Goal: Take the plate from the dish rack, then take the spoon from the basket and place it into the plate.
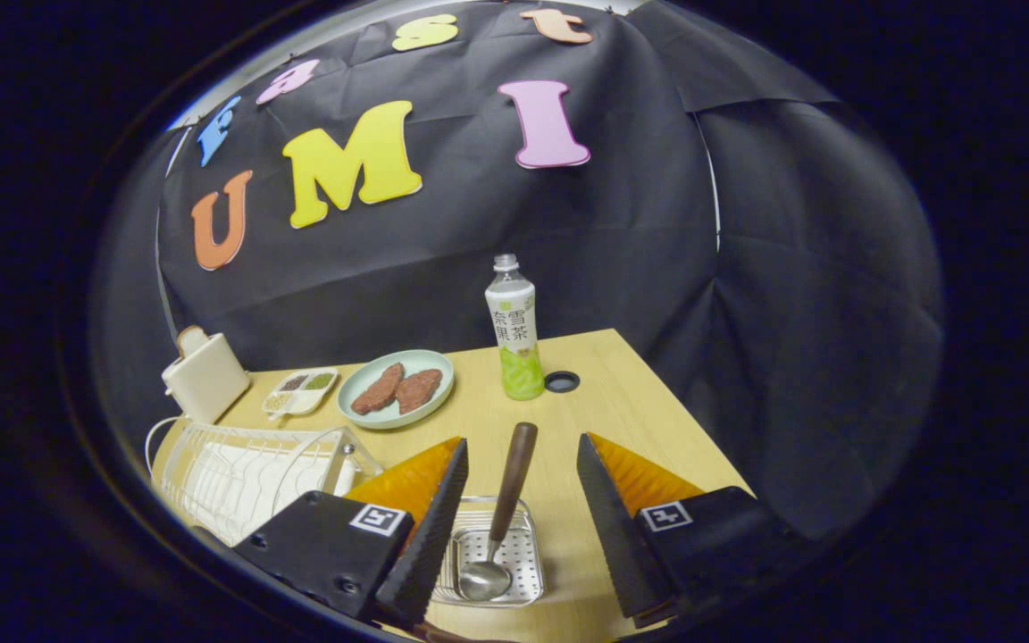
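A pale wooden worktop (622,402) is seen. One white wire dish rack (238,473) sits beside the released tool (522,464); one round green plate (396,388) lies beyond. Between its fingers, one metal spoon (498,527) rests in a perforated steel basket (489,554).

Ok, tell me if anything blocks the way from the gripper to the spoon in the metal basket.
Nothing visible does. The open gripper hangs over the perforated metal basket, and the brown-handled steel spoon stands between its black fingers, handle leaning up toward them. The green drink bottle stands well beyond.
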The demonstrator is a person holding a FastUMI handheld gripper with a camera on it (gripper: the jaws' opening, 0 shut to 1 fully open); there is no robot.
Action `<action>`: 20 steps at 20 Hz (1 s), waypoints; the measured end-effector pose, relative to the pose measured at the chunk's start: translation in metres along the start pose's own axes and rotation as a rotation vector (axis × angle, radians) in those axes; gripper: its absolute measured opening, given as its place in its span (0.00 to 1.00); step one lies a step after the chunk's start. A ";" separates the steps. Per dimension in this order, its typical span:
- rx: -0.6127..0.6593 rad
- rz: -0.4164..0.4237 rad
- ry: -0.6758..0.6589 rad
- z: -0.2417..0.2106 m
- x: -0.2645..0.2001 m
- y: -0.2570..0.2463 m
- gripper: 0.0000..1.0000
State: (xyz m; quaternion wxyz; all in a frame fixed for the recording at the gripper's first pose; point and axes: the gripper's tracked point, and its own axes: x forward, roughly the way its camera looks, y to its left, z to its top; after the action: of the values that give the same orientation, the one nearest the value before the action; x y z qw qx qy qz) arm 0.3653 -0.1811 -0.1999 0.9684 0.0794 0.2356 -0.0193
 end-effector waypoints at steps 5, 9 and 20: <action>0.006 -0.031 0.082 -0.021 0.027 -0.004 0.46; 0.043 0.006 0.068 -0.017 0.017 0.009 0.21; -0.070 -0.072 -0.221 0.058 -0.084 0.034 0.13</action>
State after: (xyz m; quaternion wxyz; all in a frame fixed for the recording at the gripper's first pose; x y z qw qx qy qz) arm 0.3195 -0.1573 -0.1052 0.9893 0.0346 0.1306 -0.0544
